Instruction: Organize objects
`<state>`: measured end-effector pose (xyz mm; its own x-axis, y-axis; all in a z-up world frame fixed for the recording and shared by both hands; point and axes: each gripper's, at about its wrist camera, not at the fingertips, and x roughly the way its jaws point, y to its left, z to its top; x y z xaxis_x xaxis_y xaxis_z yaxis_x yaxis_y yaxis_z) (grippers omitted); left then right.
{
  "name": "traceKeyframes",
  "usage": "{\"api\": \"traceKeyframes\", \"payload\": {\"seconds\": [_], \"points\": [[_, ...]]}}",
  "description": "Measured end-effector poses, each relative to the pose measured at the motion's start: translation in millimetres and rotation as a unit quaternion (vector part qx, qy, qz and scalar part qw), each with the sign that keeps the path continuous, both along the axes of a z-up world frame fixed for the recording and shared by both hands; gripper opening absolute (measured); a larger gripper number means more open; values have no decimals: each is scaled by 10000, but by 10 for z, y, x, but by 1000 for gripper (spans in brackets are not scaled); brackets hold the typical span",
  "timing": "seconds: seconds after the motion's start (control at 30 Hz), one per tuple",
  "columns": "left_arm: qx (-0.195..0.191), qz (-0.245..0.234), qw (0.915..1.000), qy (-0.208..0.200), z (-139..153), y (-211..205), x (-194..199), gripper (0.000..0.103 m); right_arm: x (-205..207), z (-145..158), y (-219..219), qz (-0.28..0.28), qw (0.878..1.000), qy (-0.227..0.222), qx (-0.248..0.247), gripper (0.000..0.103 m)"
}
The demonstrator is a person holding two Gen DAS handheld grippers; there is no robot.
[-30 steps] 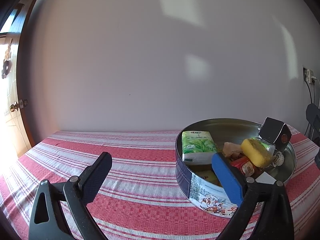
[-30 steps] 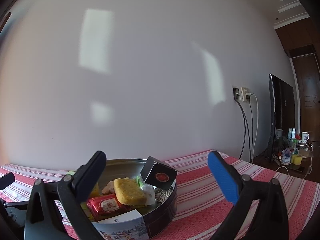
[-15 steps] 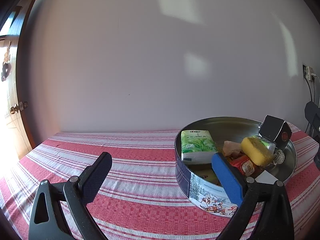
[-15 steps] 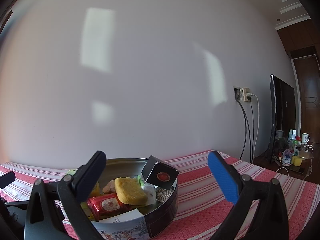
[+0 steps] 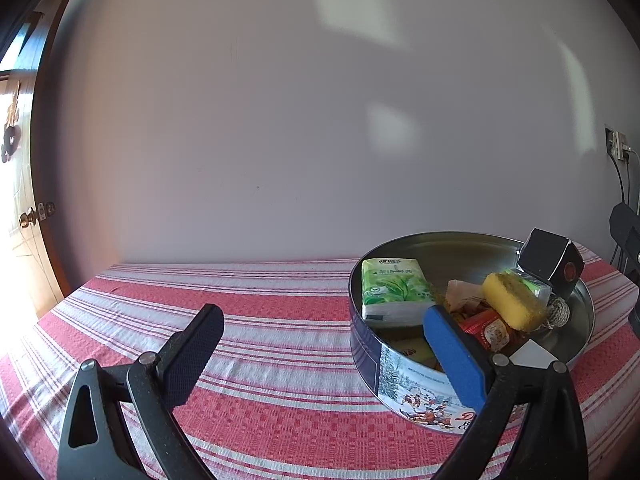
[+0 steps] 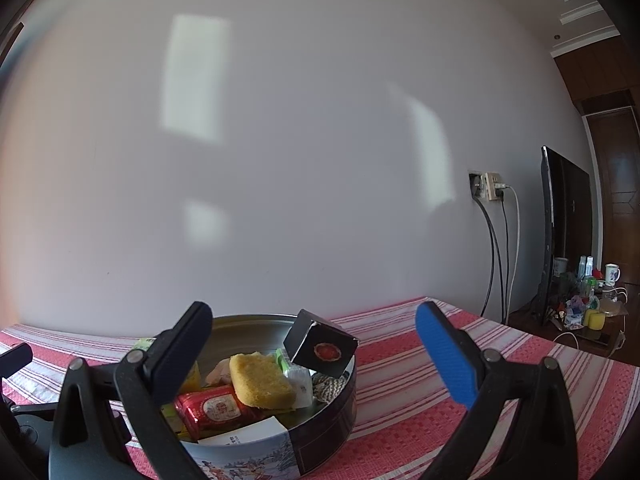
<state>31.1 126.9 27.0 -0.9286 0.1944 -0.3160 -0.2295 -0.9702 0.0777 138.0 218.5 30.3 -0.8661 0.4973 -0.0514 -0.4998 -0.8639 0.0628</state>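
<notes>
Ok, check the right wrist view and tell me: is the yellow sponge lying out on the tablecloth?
No, the yellow sponge lies inside the round tin, on top of the red packet.

Left wrist view: low over red-and-white striped tablecloth (image 5: 280, 320), facing wall, round metal tin (image 5: 400, 376) near right. Right wrist view: tin (image 6: 324, 432) near left. Shared: tin.

You can't read any text clearly; the green tissue pack (image 5: 394, 286) at the tin's (image 5: 408, 384) nine o'clock perhaps bears Chinese characters.
</notes>
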Motion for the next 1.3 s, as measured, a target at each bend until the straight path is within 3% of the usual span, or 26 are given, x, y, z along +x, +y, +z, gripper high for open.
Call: {"api": "traceKeyframes", "payload": {"seconds": [1.3], "points": [[71, -120, 9999, -47, -6, -45, 12, 102, -14, -10, 20, 19, 10000, -41, -29, 103]]}}
